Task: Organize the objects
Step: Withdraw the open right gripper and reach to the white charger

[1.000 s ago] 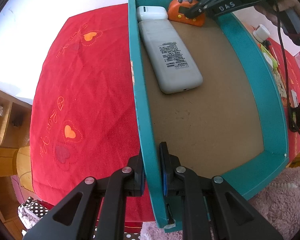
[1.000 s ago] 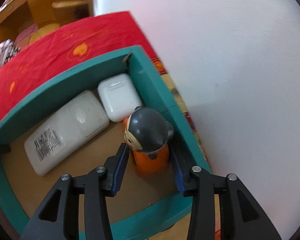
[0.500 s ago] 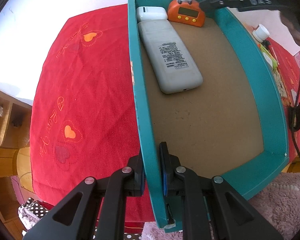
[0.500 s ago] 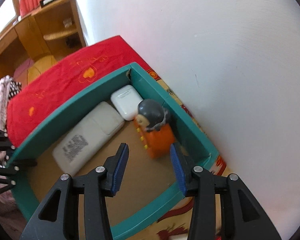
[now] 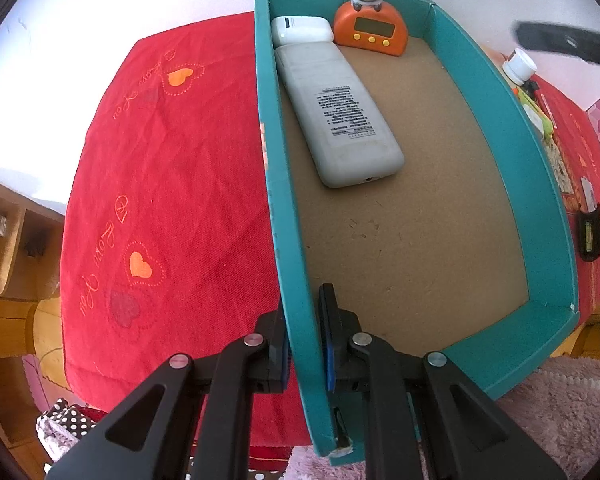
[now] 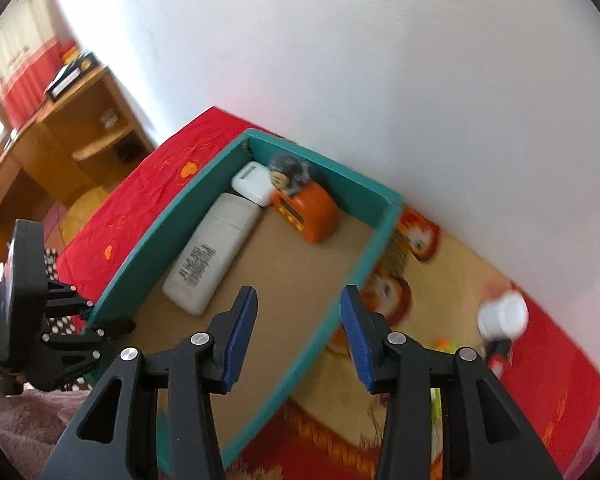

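Above the tray (image 6: 156, 236), the right gripper (image 6: 298, 330) hangs with jaws spread and empty, tilted steeply down. The left gripper (image 5: 304, 340) pinches the tray's near wall, pointing almost straight down. Remote (image 5: 336, 112), case (image 5: 302, 29) and clock (image 5: 370, 28) sit together at the far end. Next pickup is probably the white bottle (image 6: 502, 316) (outside, right): keep the tray steady and approach it squarely.

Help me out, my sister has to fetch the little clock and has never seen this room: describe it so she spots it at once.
Find the teal tray on the red cloth. At its far end, by the white wall, the clock stands beside a white case and a long white remote. It alone is orange, domed, with a monkey figure on top.
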`<action>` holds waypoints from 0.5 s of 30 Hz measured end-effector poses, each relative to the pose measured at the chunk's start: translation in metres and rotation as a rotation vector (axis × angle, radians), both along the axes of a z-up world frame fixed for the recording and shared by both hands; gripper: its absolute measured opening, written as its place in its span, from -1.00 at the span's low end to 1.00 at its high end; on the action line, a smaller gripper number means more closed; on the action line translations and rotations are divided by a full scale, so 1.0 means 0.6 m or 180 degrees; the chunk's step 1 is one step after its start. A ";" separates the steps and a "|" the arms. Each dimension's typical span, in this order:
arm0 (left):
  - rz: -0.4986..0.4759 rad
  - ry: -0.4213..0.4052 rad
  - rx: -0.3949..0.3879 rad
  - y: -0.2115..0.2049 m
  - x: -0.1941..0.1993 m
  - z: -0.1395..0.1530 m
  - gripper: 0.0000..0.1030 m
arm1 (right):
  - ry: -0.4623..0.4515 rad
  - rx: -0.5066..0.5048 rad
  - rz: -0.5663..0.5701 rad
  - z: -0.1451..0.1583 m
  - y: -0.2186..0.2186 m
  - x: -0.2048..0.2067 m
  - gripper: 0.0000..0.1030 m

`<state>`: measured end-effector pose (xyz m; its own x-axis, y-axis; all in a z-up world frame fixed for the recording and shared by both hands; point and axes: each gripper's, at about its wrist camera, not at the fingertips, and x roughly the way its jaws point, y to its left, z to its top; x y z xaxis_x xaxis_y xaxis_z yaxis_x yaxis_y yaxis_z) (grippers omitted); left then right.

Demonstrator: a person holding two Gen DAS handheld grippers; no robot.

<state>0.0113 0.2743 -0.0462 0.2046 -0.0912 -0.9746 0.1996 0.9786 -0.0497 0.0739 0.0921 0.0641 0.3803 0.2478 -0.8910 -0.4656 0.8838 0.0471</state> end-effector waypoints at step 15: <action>-0.0012 0.0003 0.0007 -0.002 0.001 0.003 -0.78 | 0.0523 0.0436 -0.1429 -0.081 -0.189 -0.070 -0.12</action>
<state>0.0121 0.2731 -0.0446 0.2032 -0.0897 -0.9750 0.2032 0.9780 -0.0476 0.0317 -0.0211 0.0154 0.3337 0.2108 -0.9188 -0.0170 0.9759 0.2177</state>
